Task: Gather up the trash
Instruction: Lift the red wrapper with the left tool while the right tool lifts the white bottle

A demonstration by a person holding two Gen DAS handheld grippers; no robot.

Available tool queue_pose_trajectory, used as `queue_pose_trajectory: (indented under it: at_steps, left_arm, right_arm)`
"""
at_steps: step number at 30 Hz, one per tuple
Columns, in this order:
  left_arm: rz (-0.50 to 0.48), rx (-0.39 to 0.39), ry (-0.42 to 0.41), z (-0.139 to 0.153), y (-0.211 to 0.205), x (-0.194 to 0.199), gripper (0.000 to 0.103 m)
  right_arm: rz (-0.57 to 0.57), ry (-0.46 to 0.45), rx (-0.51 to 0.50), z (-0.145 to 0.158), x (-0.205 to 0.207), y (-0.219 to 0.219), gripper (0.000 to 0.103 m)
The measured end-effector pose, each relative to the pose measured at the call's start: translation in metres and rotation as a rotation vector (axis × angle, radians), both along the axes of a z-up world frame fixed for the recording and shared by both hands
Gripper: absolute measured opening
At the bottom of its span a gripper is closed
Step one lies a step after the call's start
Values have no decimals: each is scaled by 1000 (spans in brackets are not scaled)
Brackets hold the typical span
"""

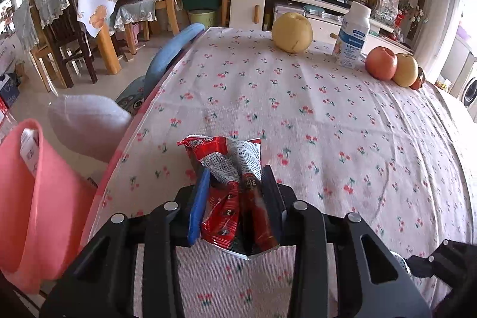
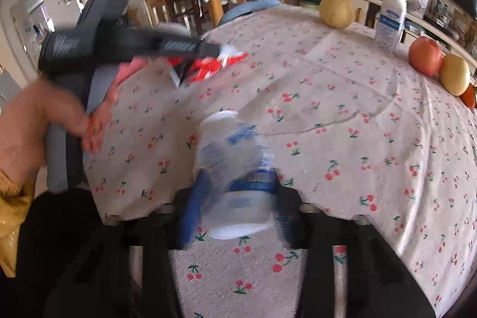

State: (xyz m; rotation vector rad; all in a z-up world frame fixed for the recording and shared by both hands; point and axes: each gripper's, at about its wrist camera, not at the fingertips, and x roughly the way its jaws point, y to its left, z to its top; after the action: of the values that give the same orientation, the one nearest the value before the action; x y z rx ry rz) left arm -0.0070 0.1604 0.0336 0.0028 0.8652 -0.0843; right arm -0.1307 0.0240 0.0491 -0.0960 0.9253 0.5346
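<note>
Cherry-print table (image 1: 328,115): left gripper (image 1: 232,184) clamped a crinkly red wrapper (image 1: 229,169) mid-body — light, limp. Right gripper (image 2: 238,192) pinched a small plastic bottle (image 2: 235,169) — light, slick, crushable.

Left wrist: looks steeply down along its fingers, close over the cherry-print tablecloth (image 1: 298,115).
Right wrist: likewise.
Shared: the tablecloth (image 2: 328,97), upright milk bottle (image 1: 353,35) (image 2: 392,20).

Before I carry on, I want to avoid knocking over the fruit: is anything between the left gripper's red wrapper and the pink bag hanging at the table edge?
Nothing visible. The crumpled red snack wrapper sits in the left gripper, the pink bag hangs just left of it, and only bare cherry-print tablecloth lies between. The fruit stands at the far edge.
</note>
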Motion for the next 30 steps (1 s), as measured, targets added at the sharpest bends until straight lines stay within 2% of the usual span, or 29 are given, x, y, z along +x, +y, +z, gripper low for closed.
queue_pose_trajectory:
  at_steps: [5, 6, 7, 8, 10, 13, 18, 20, 21, 22, 30]
  left_arm:
    - [-17, -19, 10, -1, 4, -13, 35]
    - [-20, -26, 13, -1, 4, -14, 36]
    - [-20, -22, 16, -2, 4, -13, 41]
    - [-16, -14, 22, -3, 4, -12, 46]
    - [-17, -8, 37, -7, 2, -11, 57]
    - [-19, -1, 85, -16, 0, -4, 62]
    - [-19, 5, 101, -22, -3, 1, 60]
    - [-7, 16, 96, -22, -3, 0, 50]
    - [-6, 11, 96, -23, -3, -1, 49]
    - [-5, 8, 95, -23, -2, -2, 48]
    - [1, -5, 86, -17, 1, -9, 44]
  right_arm:
    - [-38, 28, 24, -1, 2, -11, 41]
    - [-43, 37, 29, -3, 3, -12, 48]
    - [-50, 37, 30, -4, 3, -12, 62]
    - [-54, 39, 27, -5, 3, -12, 68]
    - [-48, 32, 21, -7, 2, -9, 75]
    - [-32, 14, -7, -8, 0, -2, 80]
    - [-18, -32, -89, -11, -2, 10, 80]
    - [-22, -41, -108, -11, -2, 11, 75]
    - [-26, -51, -123, -11, -2, 12, 66]
    - [-23, -52, -120, -10, -2, 10, 64]
    - [-36, -53, -129, -10, -3, 6, 63]
